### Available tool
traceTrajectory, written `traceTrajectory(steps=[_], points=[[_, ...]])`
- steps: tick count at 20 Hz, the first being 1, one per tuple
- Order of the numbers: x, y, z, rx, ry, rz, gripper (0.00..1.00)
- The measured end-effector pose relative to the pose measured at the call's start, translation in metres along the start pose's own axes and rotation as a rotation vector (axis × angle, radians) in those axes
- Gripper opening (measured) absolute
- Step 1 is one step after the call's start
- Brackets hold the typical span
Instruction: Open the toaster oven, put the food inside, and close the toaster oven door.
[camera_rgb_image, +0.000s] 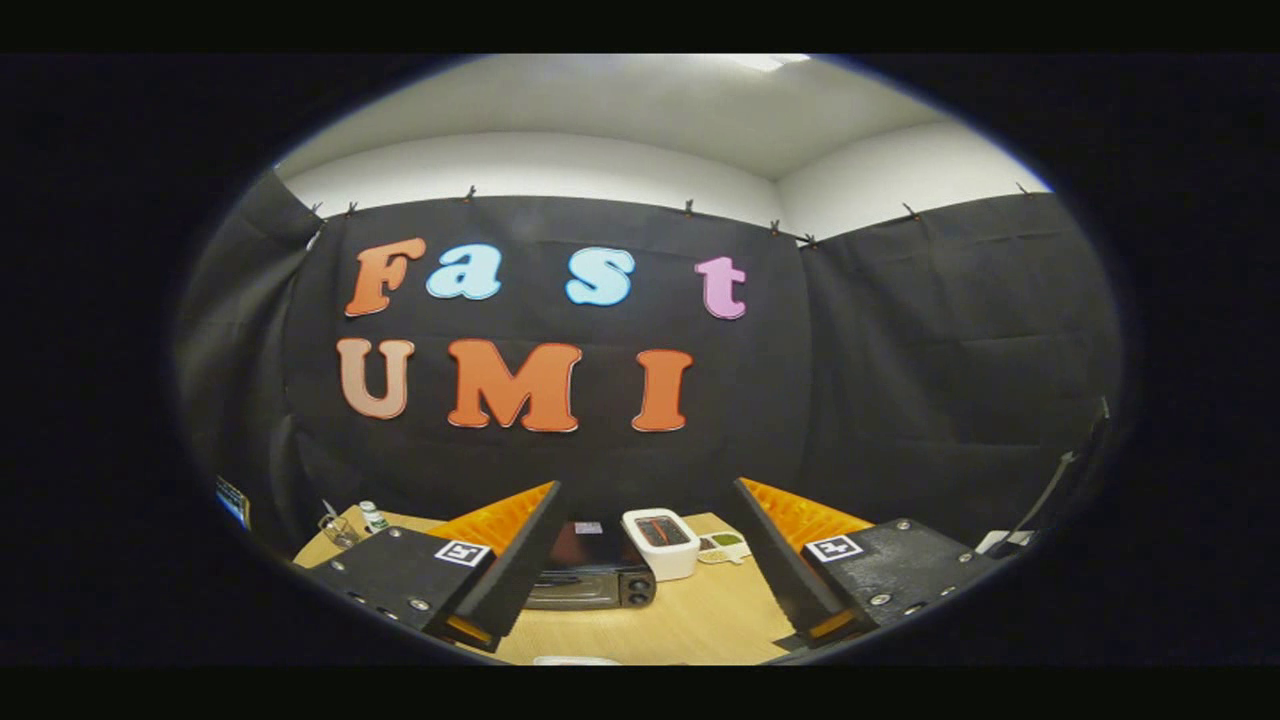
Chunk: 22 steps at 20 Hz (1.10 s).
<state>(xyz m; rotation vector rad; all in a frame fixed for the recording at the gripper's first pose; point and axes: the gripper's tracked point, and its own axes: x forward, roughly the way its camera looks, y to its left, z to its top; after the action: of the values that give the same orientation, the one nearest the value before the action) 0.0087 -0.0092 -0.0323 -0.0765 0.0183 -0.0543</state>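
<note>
A small dark toaster oven stands on the wooden table, its door closed, partly hidden behind my left finger. Right of the oven sits a white container with something reddish on top. My gripper hangs well above and in front of the table, open wide, with nothing between its fingers. The oven and the container lie beyond the fingertips, in the gap between them. At the table's near edge a white thing peeks in; what it is cannot be told.
A small green-and-white mat or card lies right of the white container. At the table's far left stand a small bottle and a glassy item. Black cloth walls close the booth behind and to the right.
</note>
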Motion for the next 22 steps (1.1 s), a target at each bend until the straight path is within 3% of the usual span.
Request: traceTrajectory(steps=[6, 12, 16, 22], points=[[0.051, 0.061, -0.045, 0.036, 0.070, 0.129, 0.99], [0.106, 0.123, -0.130, 0.029, 0.154, 0.223, 0.99], [0.134, 0.136, -0.198, 0.035, 0.244, 0.219, 0.99], [0.146, 0.158, -0.262, -0.008, 0.348, 0.247, 0.99]])
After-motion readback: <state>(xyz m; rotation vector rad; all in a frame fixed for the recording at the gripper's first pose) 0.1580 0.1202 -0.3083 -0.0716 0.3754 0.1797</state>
